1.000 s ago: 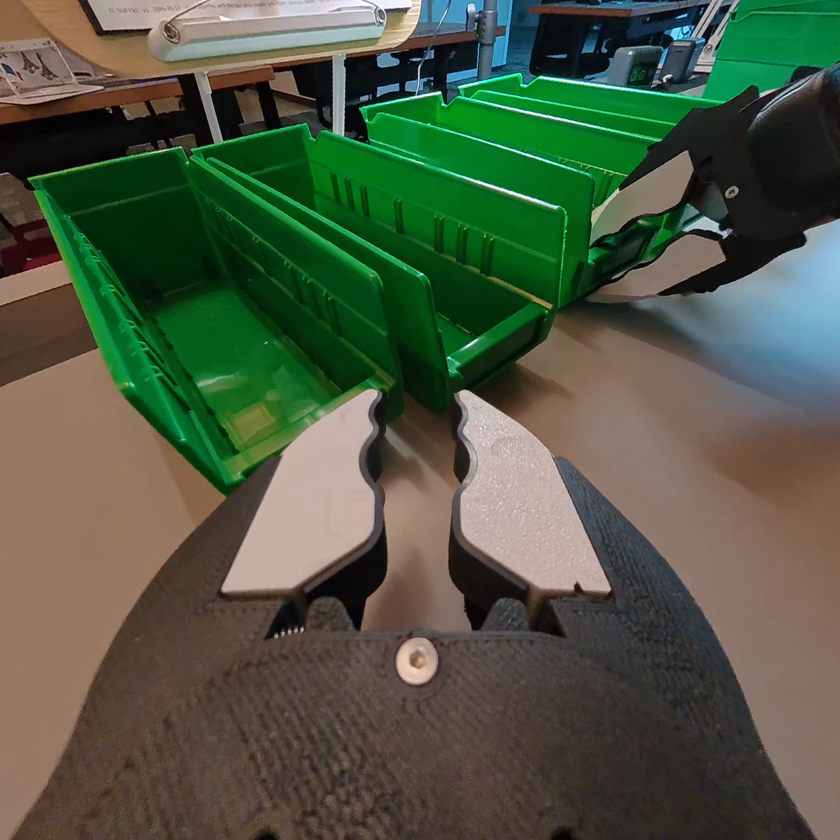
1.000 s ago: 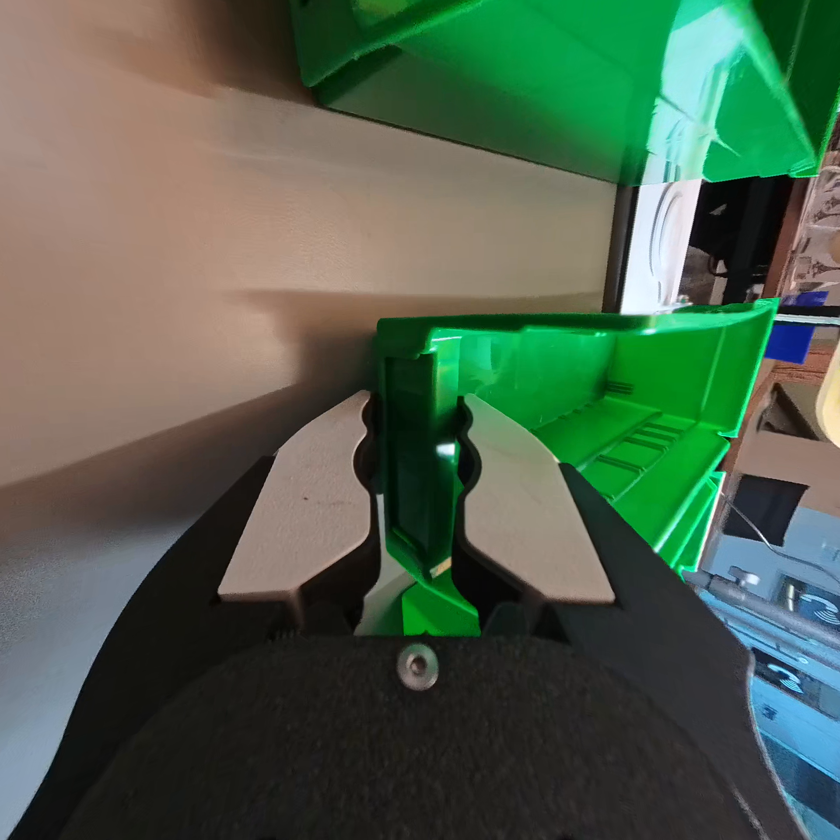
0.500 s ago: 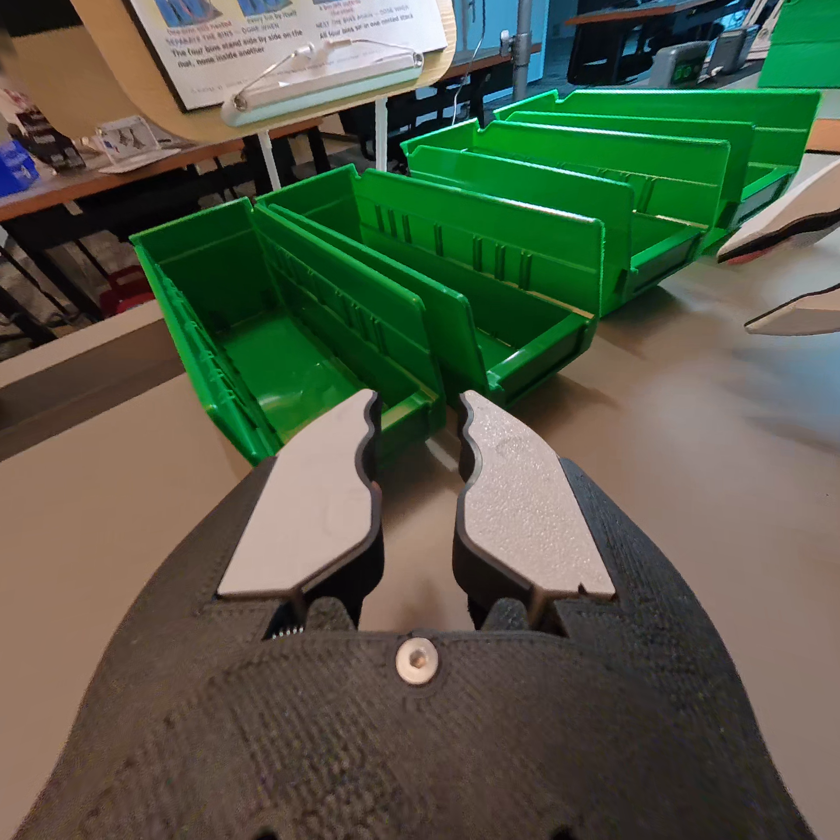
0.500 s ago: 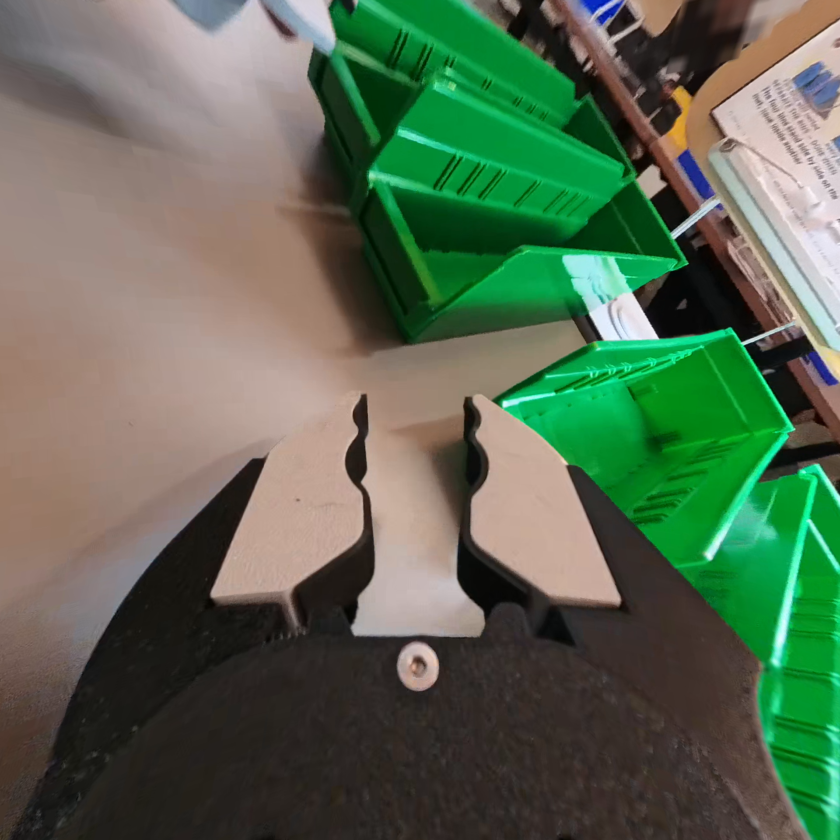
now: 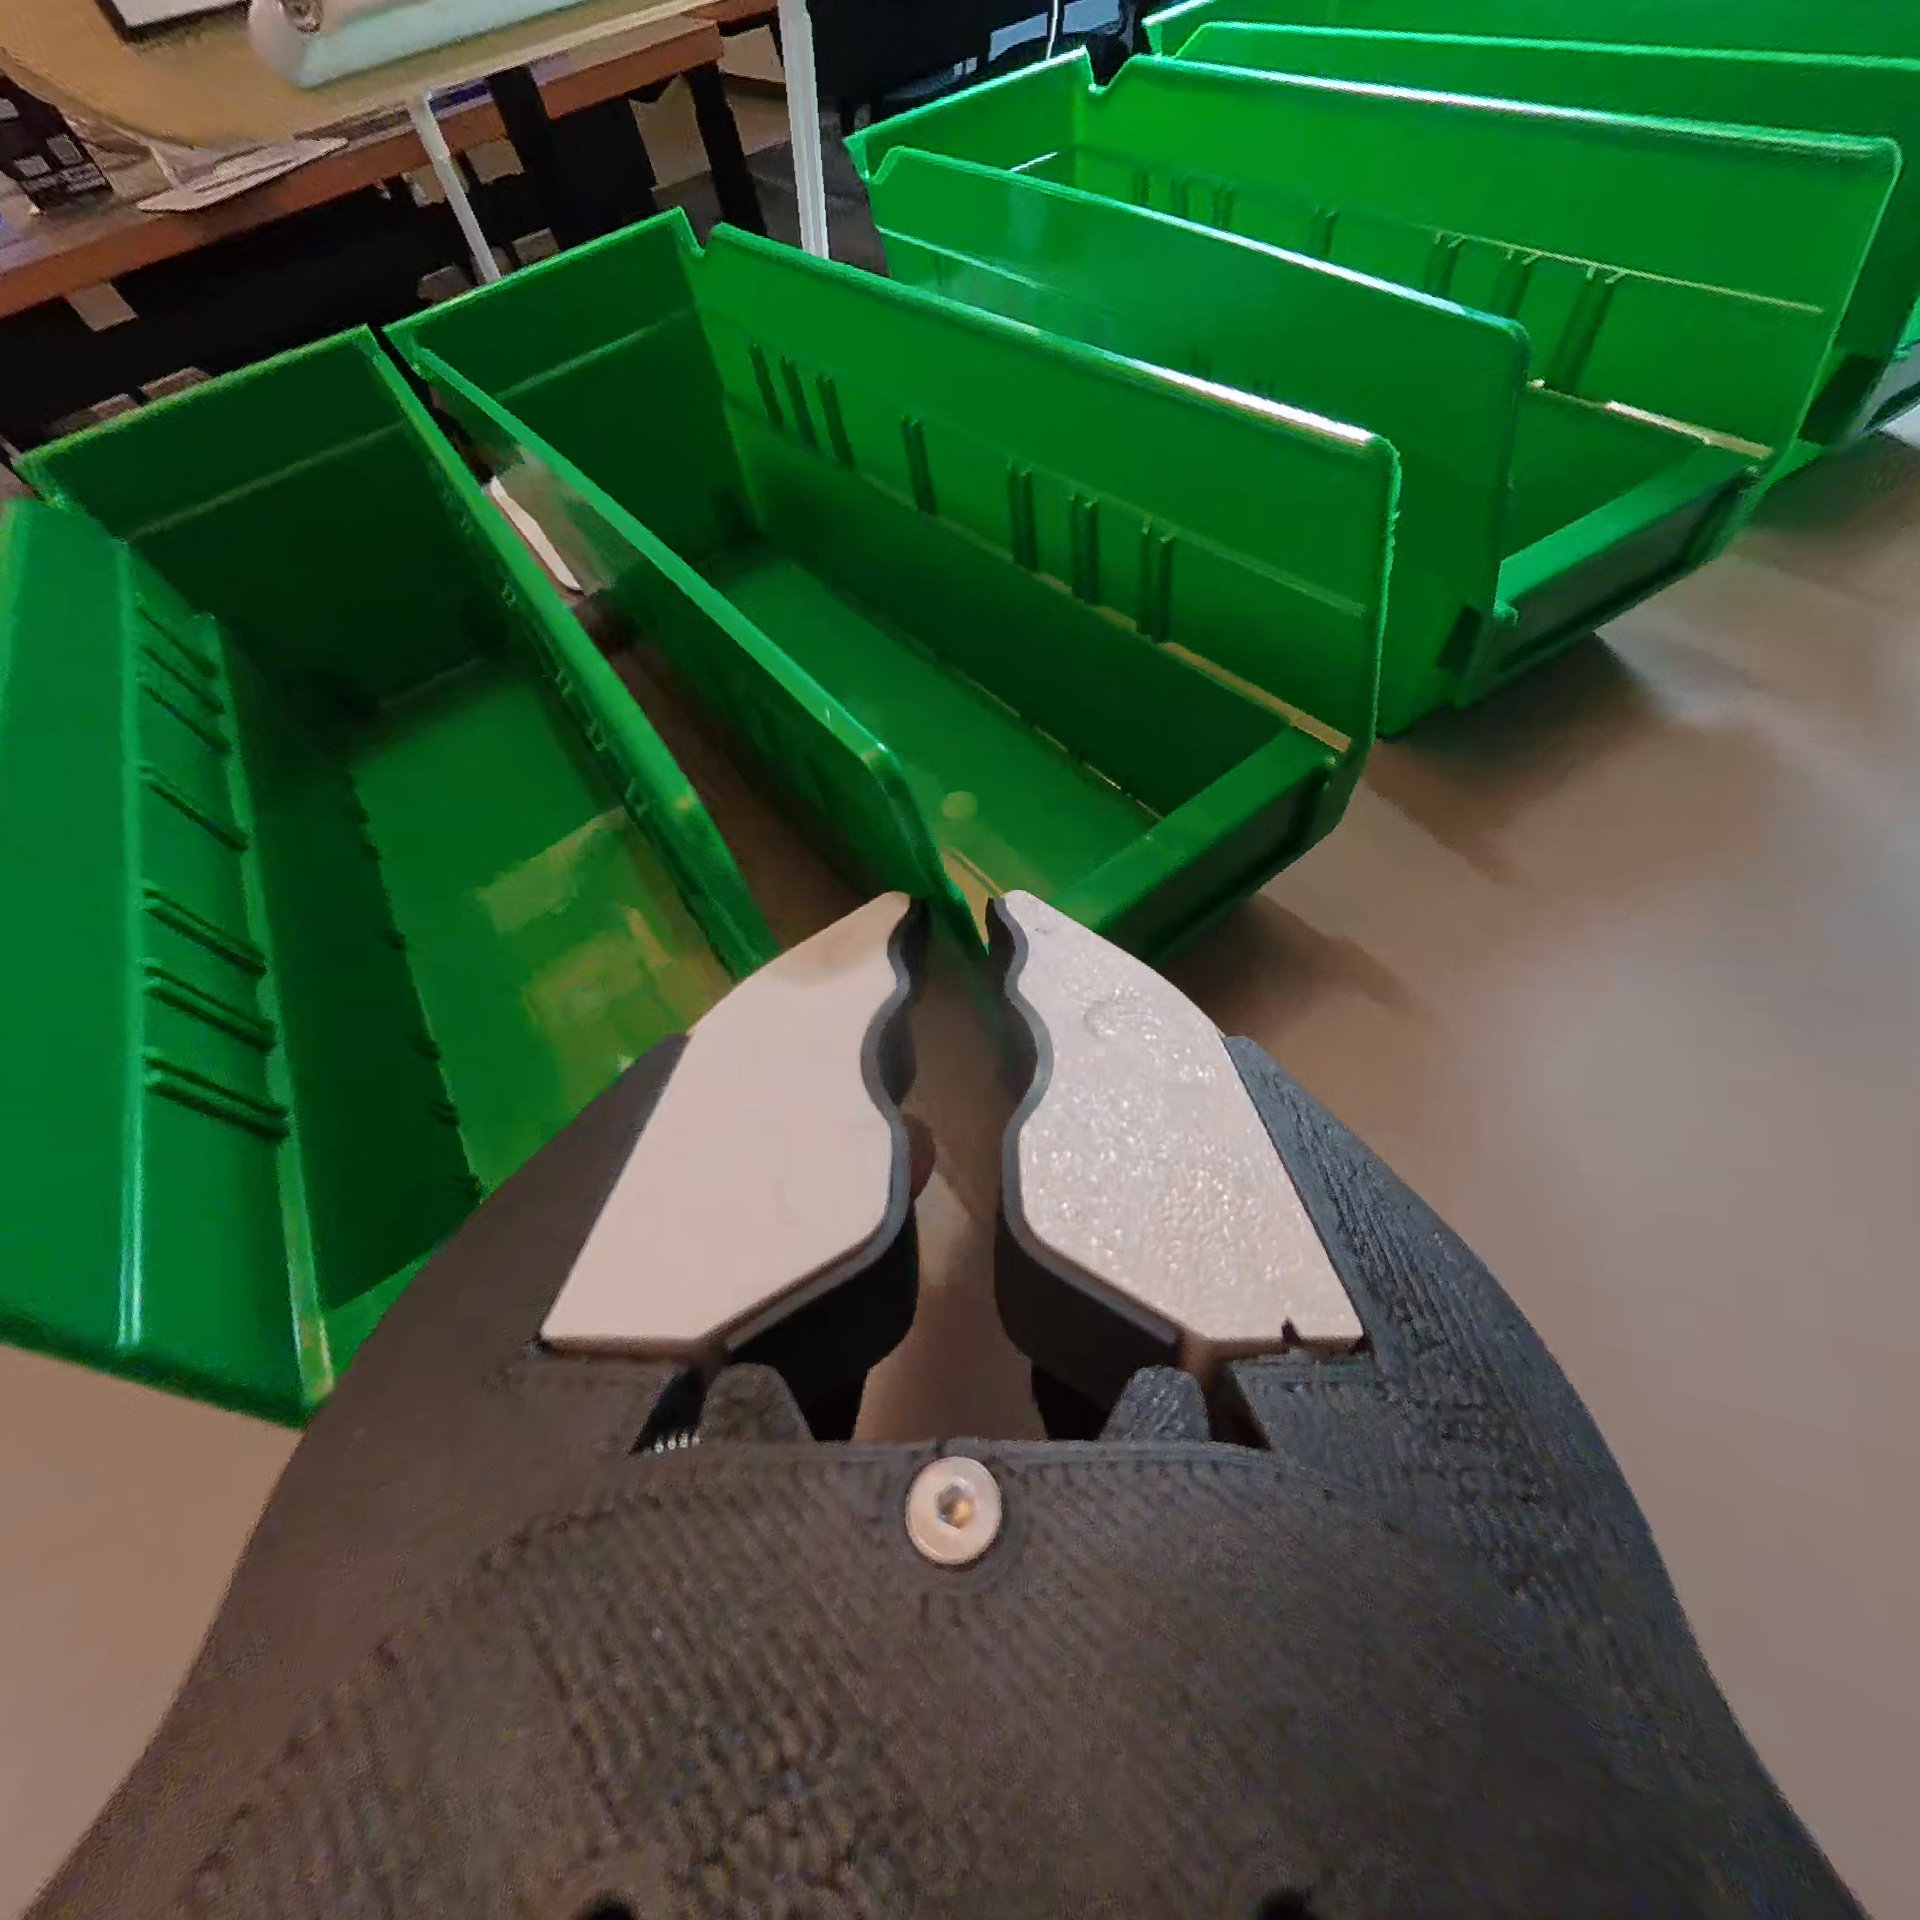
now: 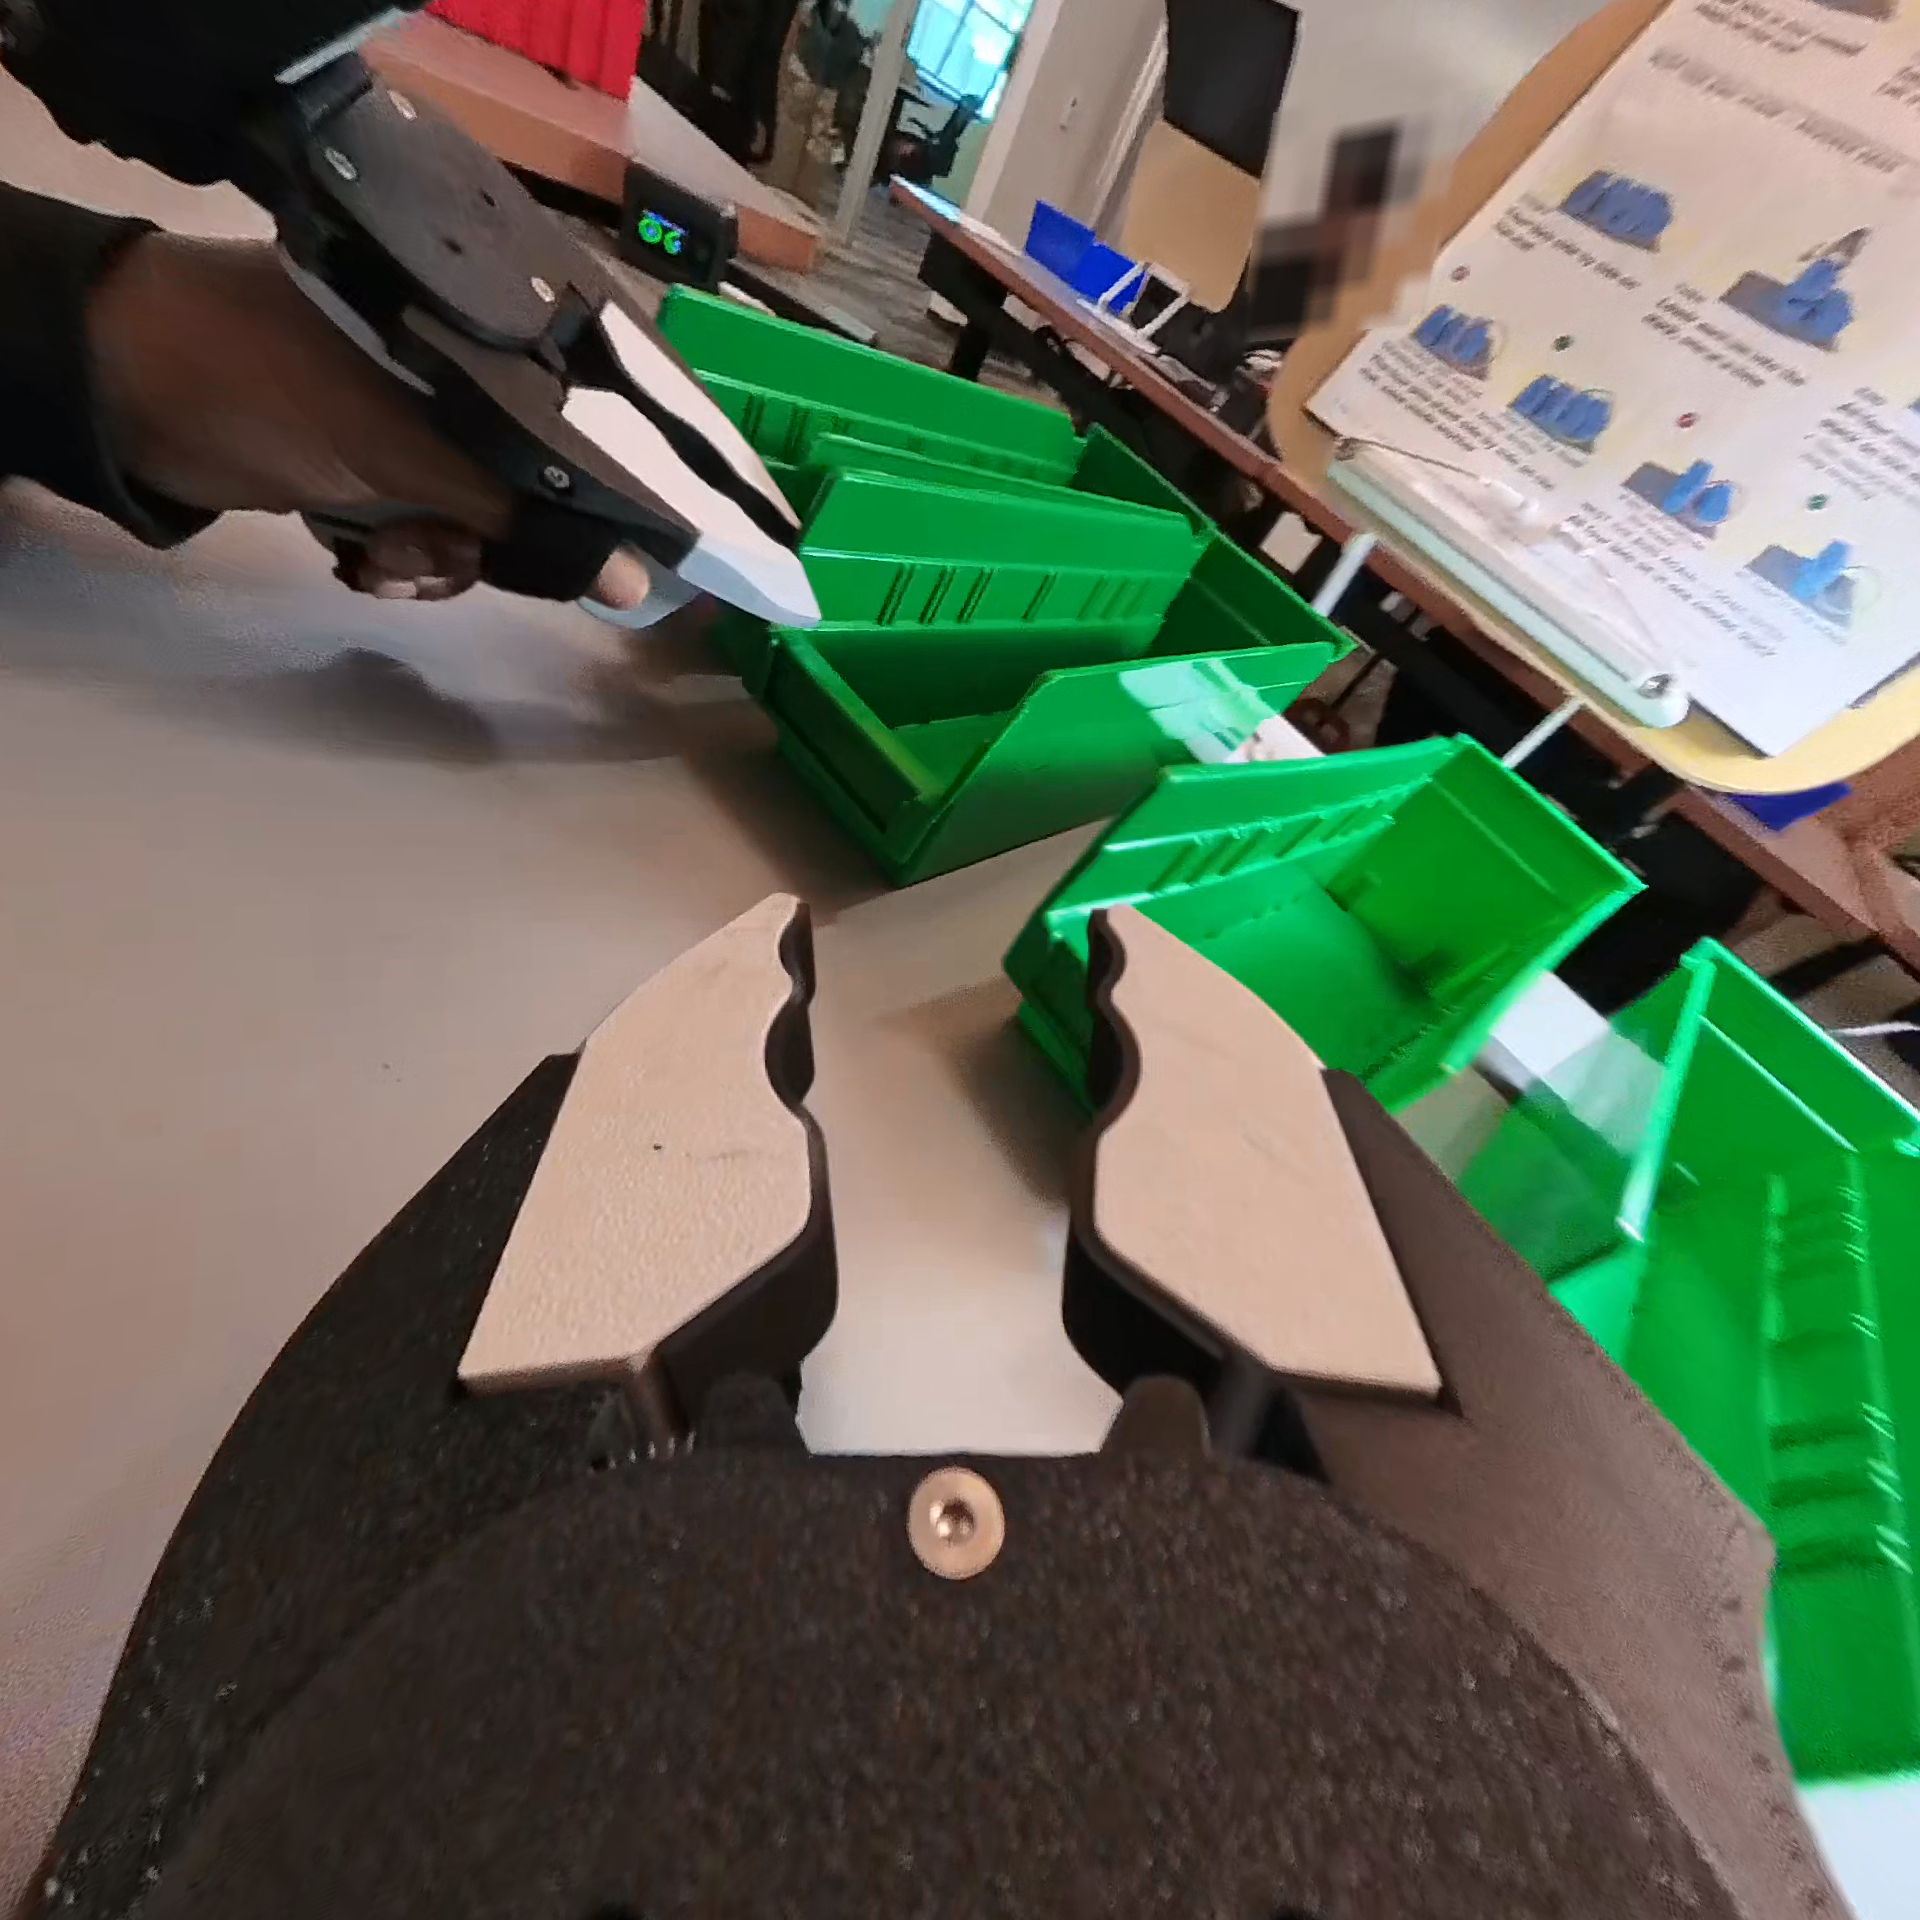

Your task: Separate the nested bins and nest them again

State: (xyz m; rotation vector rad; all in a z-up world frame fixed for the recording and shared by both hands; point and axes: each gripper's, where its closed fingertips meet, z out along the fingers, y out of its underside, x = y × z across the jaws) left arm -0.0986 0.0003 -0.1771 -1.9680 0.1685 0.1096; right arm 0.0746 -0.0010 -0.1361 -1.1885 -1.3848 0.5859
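Now my left claw (image 5: 951,920) is pinched on the near corner of the second bin (image 5: 935,665), its fingers nearly together with the thin green side wall between the tips. I take the bin there because the front corner is the nearest edge I can reach, and a thin wall is all these fingers can close around. That bin sits on the table (image 5: 1558,1039) with three others, all green and all open side up. Just left of it lies the first bin (image 5: 416,883), angled off and a little apart at the near end. Right of it stands the third bin (image 5: 1558,488), and beyond that the fourth (image 5: 1662,145), both side by side and close. So the bins look separated; none sits inside another. I judge the nesting half of the task is what begins here.

My right claw (image 6: 951,935) hangs wide apart and empty over bare table, near the front of the first bin (image 6: 1320,935) in the right wrist view, whose near edge looks raised. From there I also see my left claw (image 6: 748,561) reaching in from the left onto the second bin (image 6: 987,727). Past the bins stands a board (image 6: 1662,364) with pictures of blue bins, clipped up facing me.
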